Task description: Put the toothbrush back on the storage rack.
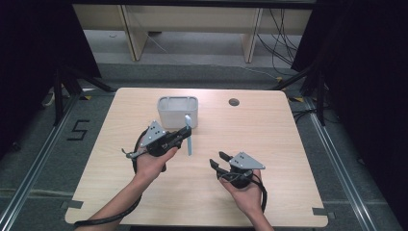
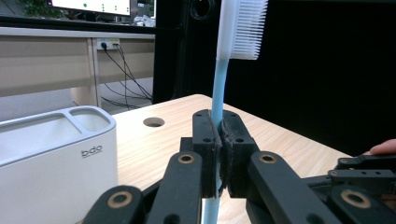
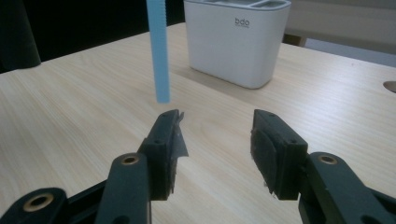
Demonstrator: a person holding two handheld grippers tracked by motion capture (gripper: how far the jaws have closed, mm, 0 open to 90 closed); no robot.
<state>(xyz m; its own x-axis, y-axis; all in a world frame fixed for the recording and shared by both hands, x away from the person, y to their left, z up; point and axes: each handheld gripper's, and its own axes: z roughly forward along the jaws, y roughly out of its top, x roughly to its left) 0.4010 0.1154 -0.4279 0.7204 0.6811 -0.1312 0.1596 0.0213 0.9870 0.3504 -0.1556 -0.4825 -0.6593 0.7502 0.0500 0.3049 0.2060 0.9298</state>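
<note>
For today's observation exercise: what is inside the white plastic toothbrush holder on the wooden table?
The white plastic toothbrush holder shows two open-topped compartments with nothing sticking out; their depths are hidden. The blue toothbrush with white bristles is outside it, clamped upright in the left gripper.

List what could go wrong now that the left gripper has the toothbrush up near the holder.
The left gripper pinches the toothbrush on its thin handle, so it might swivel or slip. The white holder has narrow compartments; the handle's tip could catch the rim and tip it. The right gripper is open nearby, no support.
</note>
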